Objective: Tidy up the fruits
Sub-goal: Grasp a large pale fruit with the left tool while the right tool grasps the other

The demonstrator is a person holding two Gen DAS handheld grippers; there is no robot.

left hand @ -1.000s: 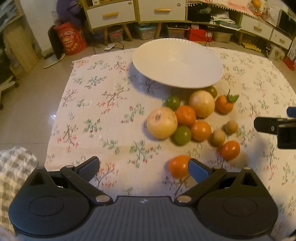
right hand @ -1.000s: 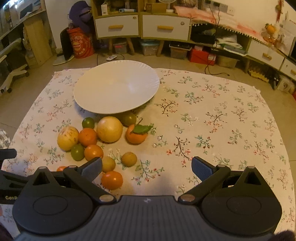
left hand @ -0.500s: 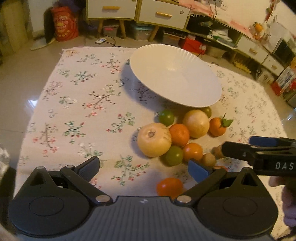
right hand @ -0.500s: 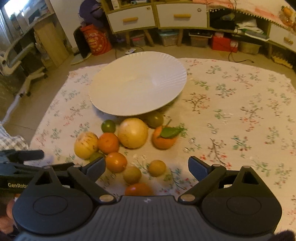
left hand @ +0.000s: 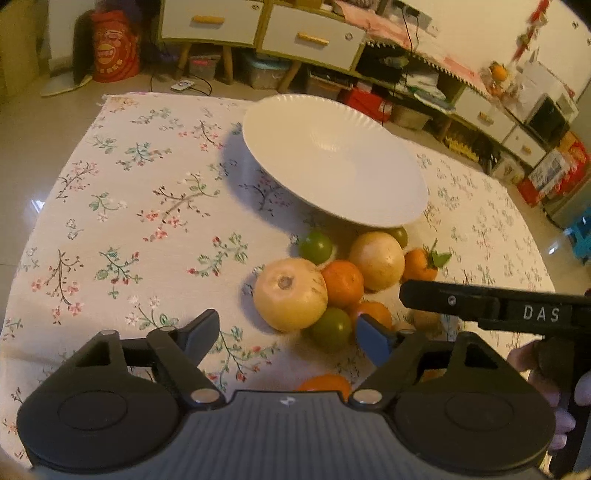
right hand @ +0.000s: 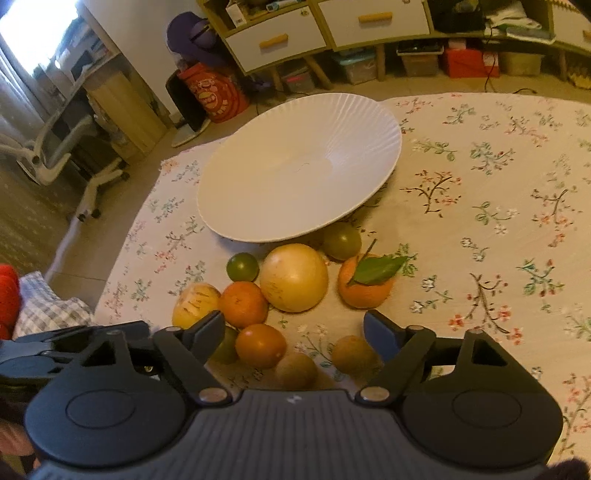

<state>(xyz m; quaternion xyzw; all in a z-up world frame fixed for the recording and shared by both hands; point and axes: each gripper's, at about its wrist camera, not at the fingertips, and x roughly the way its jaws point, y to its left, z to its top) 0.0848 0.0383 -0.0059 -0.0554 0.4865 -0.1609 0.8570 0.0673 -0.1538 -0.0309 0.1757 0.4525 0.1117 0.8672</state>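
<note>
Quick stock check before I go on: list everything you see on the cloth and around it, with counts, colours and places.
plate: 1, white, ribbed, nothing on it, far side of the fruit pile
tablecloth: 1, cream with flower print, under everything
large pale fruits: 2, yellowish, middle of the pile
orange fruits: at least 4, one with a green leaf at the pile's right
green fruits: 3, one partly under the plate's rim
small brown fruits: 2, nearest the right gripper
cabinet: white drawers with wooden handles, far wall
red bag: 1, on the floor past the cloth
left gripper: open, nothing held
right gripper: open, nothing held
</note>
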